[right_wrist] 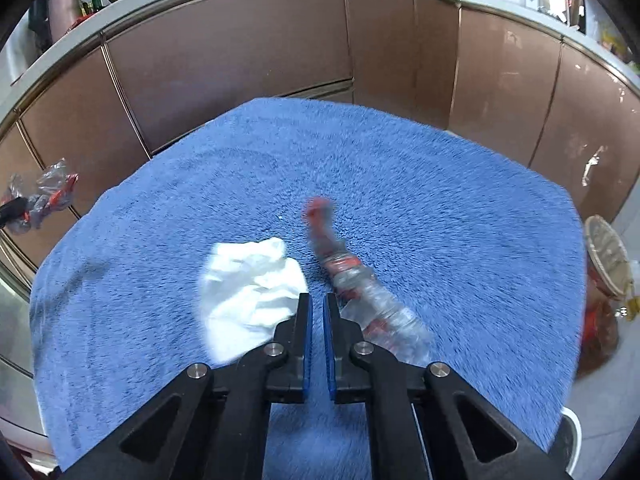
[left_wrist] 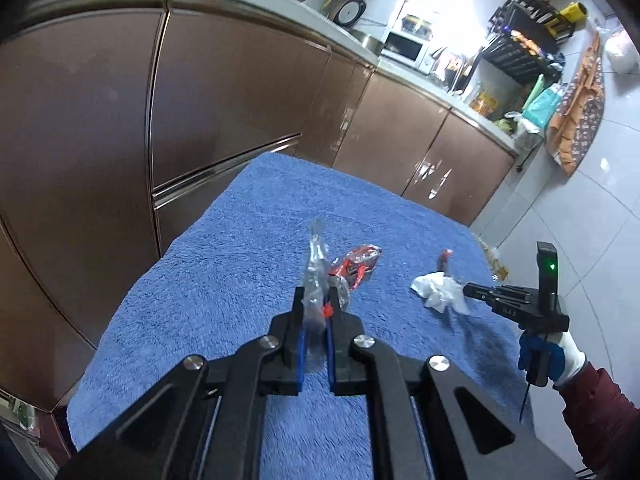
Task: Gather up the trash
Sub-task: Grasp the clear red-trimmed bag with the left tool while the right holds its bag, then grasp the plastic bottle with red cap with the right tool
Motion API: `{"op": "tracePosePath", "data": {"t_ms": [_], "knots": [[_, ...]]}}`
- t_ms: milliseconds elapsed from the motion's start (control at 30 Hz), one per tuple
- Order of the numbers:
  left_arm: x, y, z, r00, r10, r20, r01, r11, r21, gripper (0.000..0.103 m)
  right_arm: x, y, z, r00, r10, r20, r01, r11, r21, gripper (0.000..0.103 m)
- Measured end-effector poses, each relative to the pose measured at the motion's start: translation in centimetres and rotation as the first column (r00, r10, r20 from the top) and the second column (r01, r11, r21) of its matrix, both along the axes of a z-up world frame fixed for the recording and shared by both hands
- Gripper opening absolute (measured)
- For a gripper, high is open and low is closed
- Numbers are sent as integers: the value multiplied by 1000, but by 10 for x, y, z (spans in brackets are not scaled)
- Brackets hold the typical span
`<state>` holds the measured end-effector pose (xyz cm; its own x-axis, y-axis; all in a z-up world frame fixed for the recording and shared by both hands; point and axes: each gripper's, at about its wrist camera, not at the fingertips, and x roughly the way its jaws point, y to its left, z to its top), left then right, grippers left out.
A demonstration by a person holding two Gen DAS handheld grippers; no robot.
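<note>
My left gripper (left_wrist: 315, 294) is shut on a crumpled clear plastic bottle with a red label (left_wrist: 320, 276), held above the blue towel (left_wrist: 224, 288). The same bottle shows at the far left of the right wrist view (right_wrist: 40, 196). A crumpled white tissue (right_wrist: 250, 288) lies on the towel (right_wrist: 400, 168), next to a second crushed clear bottle with a red cap (right_wrist: 352, 280). My right gripper (right_wrist: 316, 300) hovers between them with its jaws nearly closed and nothing between them. In the left wrist view it (left_wrist: 470, 291) touches the tissue (left_wrist: 438, 292).
Brown kitchen cabinets (left_wrist: 224, 92) stand behind the towel-covered table. A wicker basket (right_wrist: 608, 256) sits off the table's right edge. A counter with a microwave (left_wrist: 406, 46) and a dish rack (left_wrist: 524, 40) runs along the back. Tiled floor (left_wrist: 592, 184) lies to the right.
</note>
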<state>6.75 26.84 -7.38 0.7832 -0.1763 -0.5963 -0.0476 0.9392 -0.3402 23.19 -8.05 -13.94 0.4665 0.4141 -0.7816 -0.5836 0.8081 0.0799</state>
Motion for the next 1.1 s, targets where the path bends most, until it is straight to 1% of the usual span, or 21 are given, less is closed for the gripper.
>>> {"op": "tracePosePath", "data": {"t_ms": [100, 200, 333, 467, 500, 533, 567, 600, 633, 667, 733, 867, 967, 1100], "knots": [[-16, -3, 7, 999, -14, 34, 15, 1000, -8, 7, -21, -5, 20, 999, -17, 32, 17, 1000, 11, 5], [-25, -2, 6, 999, -21, 45, 22, 999, -25, 7, -37, -7, 33, 998, -16, 53, 15, 1000, 23, 5], [-23, -4, 3, 999, -23, 42, 25, 999, -33, 7, -38, 2, 34, 998, -20, 54, 18, 999, 35, 5], [-10, -4, -4, 999, -28, 24, 29, 999, -45, 7, -30, 5, 28, 999, -11, 33, 9, 998, 70, 6], [-7, -5, -7, 999, -31, 20, 32, 998, -47, 7, -26, 9, 27, 999, -8, 33, 6, 997, 72, 13], [-3, -7, -11, 999, -35, 14, 36, 998, -49, 7, -26, 12, 26, 999, -6, 42, 3, 998, 68, 30], [3, -8, -15, 999, -42, 5, 42, 998, -52, 7, -27, 15, 25, 999, -6, 53, 3, 998, 62, 41], [6, -10, -18, 999, -45, 0, 45, 998, -53, 7, -27, 18, 24, 997, -6, 71, 2, 998, 57, 60], [11, -13, -21, 999, -51, -8, 51, 997, -54, 7, -27, 19, 23, 997, -3, 79, -1, 998, 61, 65], [14, -14, -23, 998, -55, -12, 54, 997, -55, 7, -25, 21, 21, 997, 1, 80, -6, 998, 63, 66], [21, -18, -28, 998, -65, -23, 64, 996, -60, 7, -20, 25, 18, 996, 2, 86, -6, 999, 53, 73], [25, -26, -33, 996, -81, -28, 79, 996, -49, 7, -13, 29, 13, 996, 10, 91, -14, 999, 39, 74], [30, -30, -34, 995, -92, -32, 90, 995, -43, 7, -8, 22, 14, 996, -2, 92, -4, 998, 61, 74], [36, -34, -36, 994, -100, -37, 98, 994, -46, 7, 9, -4, 15, 993, -86, 78, 76, 989, 126, 74]]}}
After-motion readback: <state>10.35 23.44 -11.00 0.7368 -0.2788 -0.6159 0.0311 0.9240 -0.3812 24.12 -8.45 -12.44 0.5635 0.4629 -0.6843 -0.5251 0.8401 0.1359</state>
